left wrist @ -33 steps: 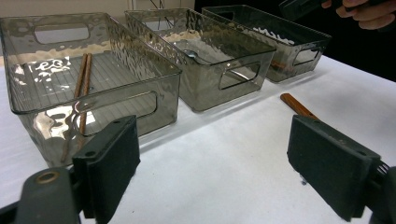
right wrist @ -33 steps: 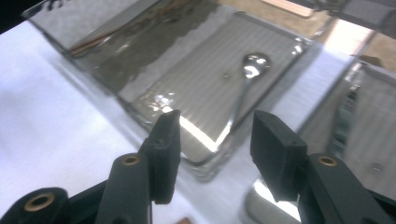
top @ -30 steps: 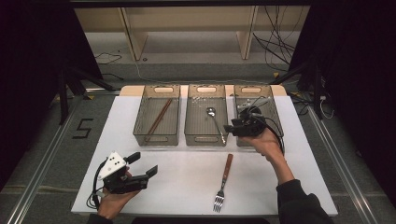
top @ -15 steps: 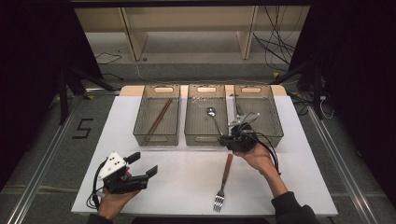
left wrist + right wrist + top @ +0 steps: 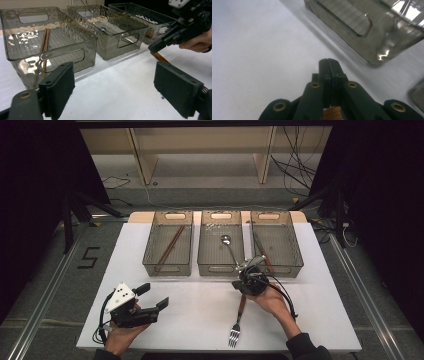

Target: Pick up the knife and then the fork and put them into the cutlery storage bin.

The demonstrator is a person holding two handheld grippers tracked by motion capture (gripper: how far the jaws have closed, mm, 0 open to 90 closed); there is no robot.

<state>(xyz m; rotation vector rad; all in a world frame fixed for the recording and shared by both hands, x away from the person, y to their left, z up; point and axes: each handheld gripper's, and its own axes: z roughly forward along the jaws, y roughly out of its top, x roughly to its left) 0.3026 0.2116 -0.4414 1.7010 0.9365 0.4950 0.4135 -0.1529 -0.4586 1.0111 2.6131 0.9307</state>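
**White table, three smoked bins, a fork under the right gripper**

The white tabletop (image 5: pixel 200 310) stands on a grey floor, lit against dark curtains on both sides; pale shelving and loose cables lie beyond its far edge, and a black "5" (image 5: pixel 88 257) is marked on the floor to the left. Three clear smoky bins sit in a row at the far side: the left bin (image 5: pixel 168 246) holds brown chopsticks (image 5: pixel 170 245), the middle bin (image 5: pixel 220 245) a spoon (image 5: pixel 229 247), the right bin (image 5: pixel 276 242) a dark-handled utensil.

The fork (image 5: pixel 237 322) lies flat on the table in front of the middle bin, tines towards the person. The right gripper (image 5: pixel 245 285) is low over its wooden handle end; its jaws have just been closing and now meet pad to pad, with a sliver of wood visible beneath them in the right gripper view. Whether they pinch the handle I cannot tell. The left gripper (image 5: pixel 155 301) rests near the table's left front, jaws spread wide around nothing.
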